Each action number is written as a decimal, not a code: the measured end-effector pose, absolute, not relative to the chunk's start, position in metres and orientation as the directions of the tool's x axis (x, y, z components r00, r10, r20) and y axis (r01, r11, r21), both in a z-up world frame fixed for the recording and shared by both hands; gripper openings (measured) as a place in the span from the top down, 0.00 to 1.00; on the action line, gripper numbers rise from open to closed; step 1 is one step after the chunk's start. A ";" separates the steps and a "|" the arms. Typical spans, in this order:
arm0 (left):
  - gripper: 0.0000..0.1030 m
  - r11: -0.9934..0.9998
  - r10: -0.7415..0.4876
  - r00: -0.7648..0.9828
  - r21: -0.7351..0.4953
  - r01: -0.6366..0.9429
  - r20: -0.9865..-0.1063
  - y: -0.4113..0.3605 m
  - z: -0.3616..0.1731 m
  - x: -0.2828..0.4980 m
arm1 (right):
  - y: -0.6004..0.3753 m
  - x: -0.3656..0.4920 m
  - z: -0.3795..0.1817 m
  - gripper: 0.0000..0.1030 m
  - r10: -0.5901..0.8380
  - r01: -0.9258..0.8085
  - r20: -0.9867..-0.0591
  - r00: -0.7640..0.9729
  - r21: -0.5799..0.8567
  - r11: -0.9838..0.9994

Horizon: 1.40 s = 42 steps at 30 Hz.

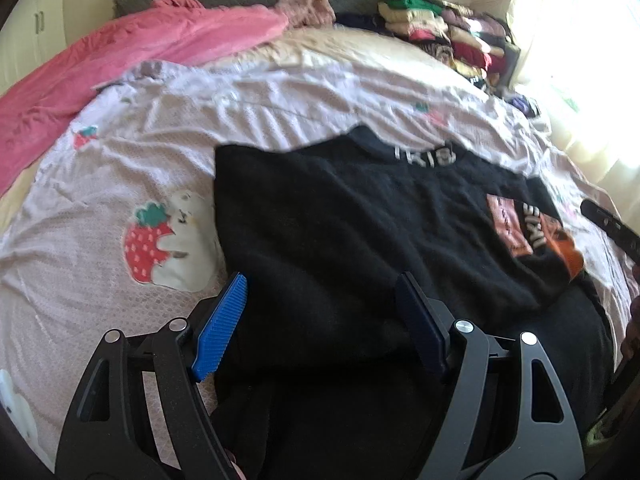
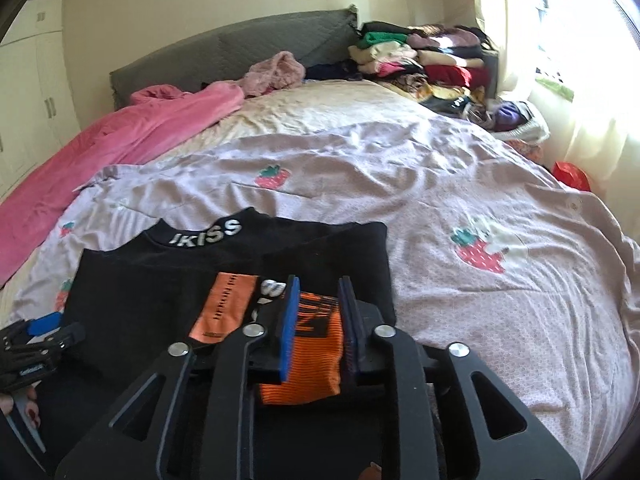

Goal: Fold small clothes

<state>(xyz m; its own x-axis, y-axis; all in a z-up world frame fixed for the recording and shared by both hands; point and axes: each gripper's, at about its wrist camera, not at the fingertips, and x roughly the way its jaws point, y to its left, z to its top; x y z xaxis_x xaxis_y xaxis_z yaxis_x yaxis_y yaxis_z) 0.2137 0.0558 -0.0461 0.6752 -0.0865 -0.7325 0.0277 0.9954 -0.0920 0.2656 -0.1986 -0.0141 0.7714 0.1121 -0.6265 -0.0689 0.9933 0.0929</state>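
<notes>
A small black top [image 1: 352, 224] with white "IKISS" lettering on the collar and an orange print lies on the bed, its sides folded inward. It also shows in the right wrist view [image 2: 160, 296]. My left gripper [image 1: 322, 292] is open, its blue pads [image 1: 224, 320] spread over the top's near left part without holding it. My right gripper [image 2: 320, 300] hovers over the orange print [image 2: 316, 340] at the top's right side, its jaws partly open with the orange cloth showing between them. The left gripper shows at the left edge of the right wrist view [image 2: 40, 332].
A pale lilac strawberry-print cover [image 2: 460, 216] spreads over the bed. A pink blanket [image 2: 132, 140] lies at the far left. Stacks of folded clothes [image 2: 428, 64] sit by the grey headboard [image 2: 240, 44]. A window with a curtain is at the right.
</notes>
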 end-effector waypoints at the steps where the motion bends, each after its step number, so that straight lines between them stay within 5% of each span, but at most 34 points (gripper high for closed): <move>1: 0.33 0.996 -0.083 0.698 -0.079 0.038 -0.712 0.052 -0.040 0.210 | -0.194 0.264 -0.013 0.67 0.126 -0.092 -0.624 0.772 0.086 0.992; 9: 0.37 0.995 -0.092 0.650 -0.048 0.085 -0.754 0.039 -0.054 0.215 | -0.148 0.256 -0.016 0.65 0.244 -0.284 -0.652 0.718 0.046 0.958; 17: 0.37 0.989 -0.145 0.604 -0.122 0.078 -0.784 0.049 -0.069 0.216 | -0.123 0.253 -0.027 0.53 0.301 -0.362 -0.681 0.667 0.056 0.930; 27: 0.36 0.989 -0.149 0.603 -0.125 0.082 -0.784 0.049 -0.069 0.215 | -0.132 0.273 -0.065 0.48 0.246 -0.294 -0.800 0.547 0.091 0.951; 42: 0.36 0.989 -0.148 0.600 -0.125 0.080 -0.786 0.050 -0.068 0.215 | -0.129 0.266 -0.054 0.38 0.255 -0.311 -0.777 0.575 0.080 0.947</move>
